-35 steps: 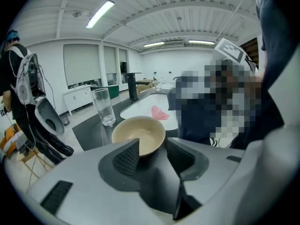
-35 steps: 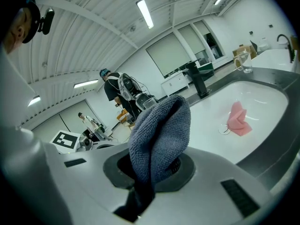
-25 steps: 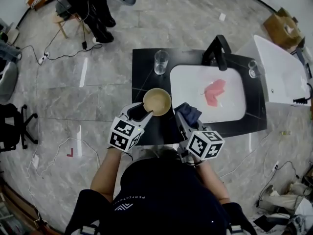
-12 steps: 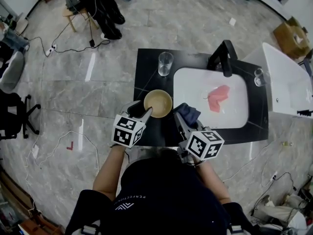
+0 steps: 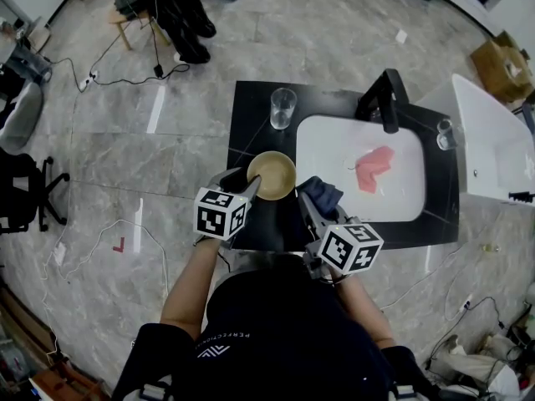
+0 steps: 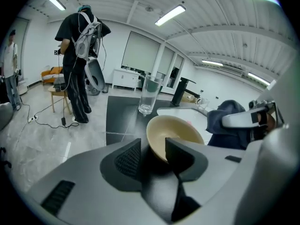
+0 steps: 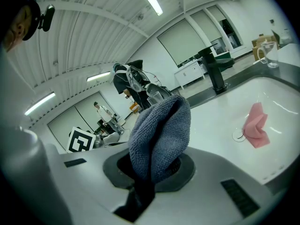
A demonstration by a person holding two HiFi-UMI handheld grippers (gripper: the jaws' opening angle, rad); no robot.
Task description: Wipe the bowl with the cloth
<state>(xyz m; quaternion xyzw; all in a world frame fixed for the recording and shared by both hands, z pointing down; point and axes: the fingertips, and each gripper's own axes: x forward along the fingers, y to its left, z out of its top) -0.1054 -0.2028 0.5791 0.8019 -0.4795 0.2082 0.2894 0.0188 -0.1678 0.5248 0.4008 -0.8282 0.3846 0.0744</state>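
Note:
A tan bowl (image 5: pixel 271 174) (image 6: pixel 176 132) stands on the black counter (image 5: pixel 251 107), left of the sink. My left gripper (image 5: pixel 247 186) (image 6: pixel 152 149) is at its near rim. One jaw is inside the bowl and one outside. The jaws have just been closing with the rim between them, but a gap still shows at the outer pad. My right gripper (image 5: pixel 313 197) (image 7: pixel 152 165) is shut on a bunched blue-grey cloth (image 5: pixel 322 193) (image 7: pixel 159 135), held just right of the bowl and apart from it.
A white sink (image 5: pixel 334 140) with a pink rag (image 5: pixel 372 165) (image 7: pixel 257 125) and a black faucet (image 5: pixel 380 94) lies to the right. A drinking glass (image 5: pixel 282 107) (image 6: pixel 149 95) stands behind the bowl, another glass (image 5: pixel 447 134) beside the sink. A person (image 6: pixel 79 55) stands beyond the counter.
My left gripper has rolled and edged in closer to the bowl's rim, sinking a little. The bowl, the cloth and my right gripper have stayed where they were.

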